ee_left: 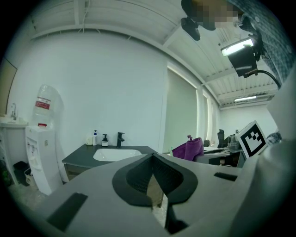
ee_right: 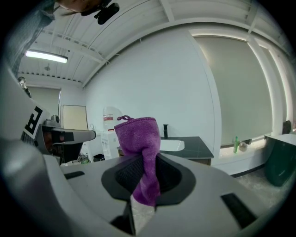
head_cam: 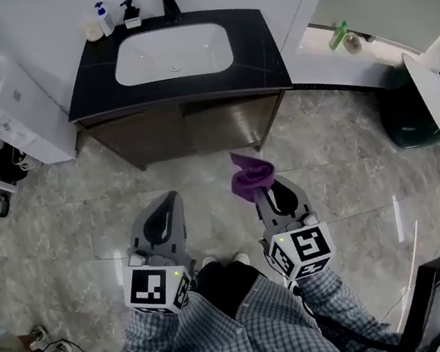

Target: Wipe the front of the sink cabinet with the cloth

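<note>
A wooden sink cabinet (head_cam: 187,130) with a black top and white basin (head_cam: 171,54) stands against the far wall; its front faces me across a strip of floor. My right gripper (head_cam: 266,190) is shut on a purple cloth (head_cam: 251,176), which bunches up above the jaws (ee_right: 138,139). My left gripper (head_cam: 161,211) is shut with nothing in it, level with the right one and to its left. From the left gripper view the cabinet (ee_left: 113,155) lies ahead and the cloth (ee_left: 188,149) shows at the right. Both grippers hang well short of the cabinet.
A white water dispenser (head_cam: 9,103) stands left of the cabinet. Bottles (head_cam: 104,18) and a black tap (head_cam: 171,1) sit at the countertop's back. A dark green bin (head_cam: 410,108) stands right, a monitor (head_cam: 436,301) at lower right. A bag (head_cam: 8,162) lies left.
</note>
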Demonstrator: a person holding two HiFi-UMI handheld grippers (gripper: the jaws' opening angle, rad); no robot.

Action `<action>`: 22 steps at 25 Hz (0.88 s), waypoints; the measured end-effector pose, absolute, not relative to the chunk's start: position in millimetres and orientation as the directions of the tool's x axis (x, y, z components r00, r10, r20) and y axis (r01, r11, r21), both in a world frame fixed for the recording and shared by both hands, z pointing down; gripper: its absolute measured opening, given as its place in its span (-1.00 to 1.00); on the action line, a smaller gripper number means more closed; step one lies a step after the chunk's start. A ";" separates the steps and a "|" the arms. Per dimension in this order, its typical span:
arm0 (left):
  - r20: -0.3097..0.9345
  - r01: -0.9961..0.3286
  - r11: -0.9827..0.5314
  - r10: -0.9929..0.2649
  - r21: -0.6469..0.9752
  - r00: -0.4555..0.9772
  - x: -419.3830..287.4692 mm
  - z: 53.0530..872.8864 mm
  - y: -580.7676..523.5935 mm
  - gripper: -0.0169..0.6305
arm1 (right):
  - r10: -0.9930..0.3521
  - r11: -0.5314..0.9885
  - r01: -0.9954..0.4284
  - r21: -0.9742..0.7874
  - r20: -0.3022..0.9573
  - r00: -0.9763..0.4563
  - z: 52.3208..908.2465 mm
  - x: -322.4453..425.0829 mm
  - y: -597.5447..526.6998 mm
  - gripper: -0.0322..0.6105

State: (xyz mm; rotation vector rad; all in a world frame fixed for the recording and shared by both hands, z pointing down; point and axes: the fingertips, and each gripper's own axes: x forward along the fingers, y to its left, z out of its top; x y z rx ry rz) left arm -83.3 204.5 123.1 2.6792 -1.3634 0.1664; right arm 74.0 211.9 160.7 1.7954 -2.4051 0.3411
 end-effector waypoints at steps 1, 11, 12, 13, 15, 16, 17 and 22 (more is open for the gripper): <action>0.160 -0.808 -0.585 -0.793 0.068 0.588 -84.2 124.0 205.5 -0.91 | -0.928 0.272 -0.956 -0.109 0.231 -0.291 161.6 71.8 213.5 -0.67; 0.180 -0.812 -0.578 -0.793 0.083 0.582 -87.7 126.7 206.5 -0.91 | -0.919 0.286 -0.951 -0.117 0.248 -0.307 162.8 64.8 218.3 -0.67; 0.181 -0.813 -0.576 -0.793 0.084 0.581 -87.5 127.0 207.1 -0.91 | -0.918 0.288 -0.950 -0.117 0.249 -0.309 163.0 64.9 219.2 -0.67; 0.181 -0.814 -0.575 -0.794 0.084 0.580 -87.5 127.1 207.7 -0.91 | -0.917 0.291 -0.950 -0.116 0.251 -0.311 163.3 64.7 219.9 -0.67; 0.182 -0.816 -0.572 -0.796 0.084 0.577 -88.5 126.9 208.3 -0.91 | -0.914 0.296 -0.948 -0.115 0.252 -0.317 163.6 63.7 220.0 -0.67; 0.182 -0.817 -0.571 -0.797 0.084 0.576 -89.1 126.7 208.3 -0.91 | -0.914 0.298 -0.947 -0.116 0.252 -0.319 163.6 63.3 219.6 -0.67; 0.182 -0.818 -0.569 -0.798 0.083 0.574 -89.3 126.6 208.5 -0.91 | -0.913 0.299 -0.947 -0.117 0.253 -0.320 163.7 63.3 219.5 -0.67; 0.186 -0.824 -0.561 -0.804 0.082 0.565 -89.5 126.8 210.7 -0.91 | -0.910 0.301 -0.945 -0.130 0.256 -0.326 165.5 65.5 219.7 -0.67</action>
